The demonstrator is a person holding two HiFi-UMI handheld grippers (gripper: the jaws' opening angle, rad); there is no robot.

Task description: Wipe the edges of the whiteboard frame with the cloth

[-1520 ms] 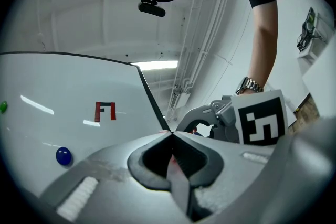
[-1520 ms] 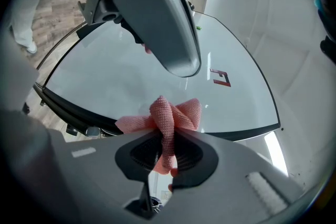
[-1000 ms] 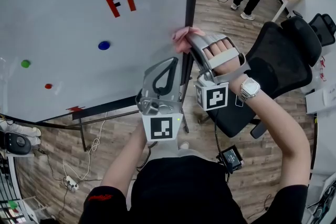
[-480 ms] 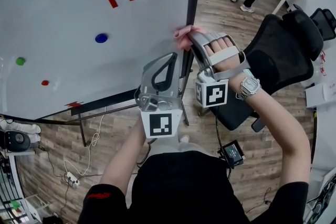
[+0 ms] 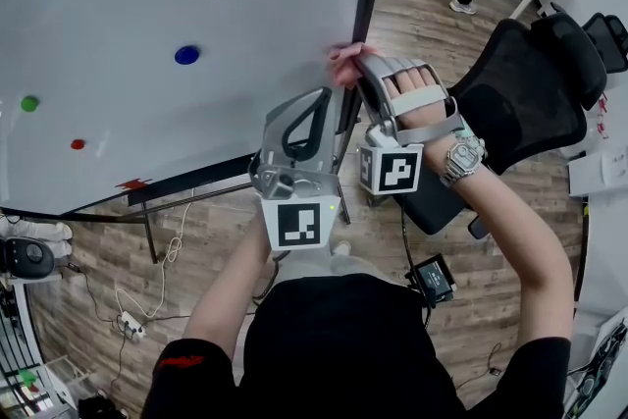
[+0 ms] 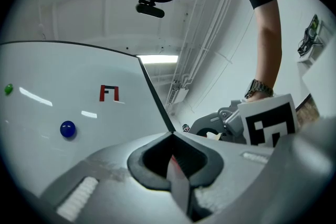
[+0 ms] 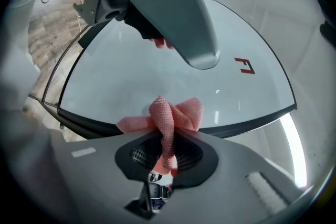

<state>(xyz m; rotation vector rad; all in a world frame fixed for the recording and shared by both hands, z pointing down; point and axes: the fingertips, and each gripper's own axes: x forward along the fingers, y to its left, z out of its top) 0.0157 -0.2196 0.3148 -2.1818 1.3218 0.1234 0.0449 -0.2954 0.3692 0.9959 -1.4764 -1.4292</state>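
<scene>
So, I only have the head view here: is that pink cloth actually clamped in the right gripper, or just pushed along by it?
Observer: Clamped; the right gripper view shows the cloth bunched between the right gripper jaws.
Reviewer: Is it on the frame?
Observer: Yes, its folds lie across the dark whiteboard frame and onto the white face.
Reviewer: And the left gripper?
Observer: Its jaws are together, tips at the frame line.
</scene>
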